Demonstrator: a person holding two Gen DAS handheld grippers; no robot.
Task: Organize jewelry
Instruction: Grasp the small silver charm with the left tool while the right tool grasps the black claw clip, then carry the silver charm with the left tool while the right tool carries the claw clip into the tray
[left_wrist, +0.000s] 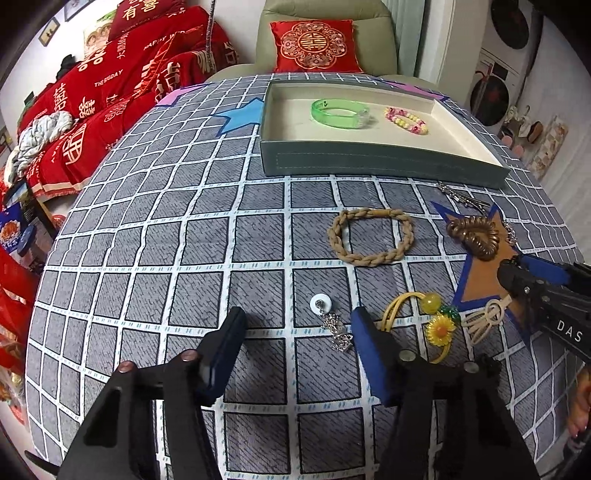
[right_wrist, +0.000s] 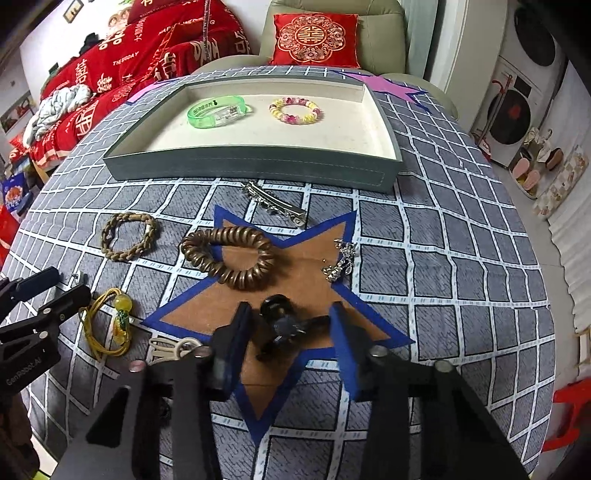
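Pickup step: right gripper (right_wrist: 290, 328) jaws straddle the black hair tie (right_wrist: 282, 323), not yet pinching, left gripper (left_wrist: 297, 332) open around the white-ring pendant (left_wrist: 330, 321); next both close, carry to tray (right_wrist: 251, 162).

Grey tray (right_wrist: 255, 168): holds green bangle (right_wrist: 216, 110) and pink-yellow bead bracelet (right_wrist: 295, 110), lying flat, apart. On cloth: braided bracelet (right_wrist: 129, 236), brown coil hair tie (right_wrist: 229, 254), silver clip (right_wrist: 275, 206), black item (right_wrist: 282, 325), possibly a hair tie.
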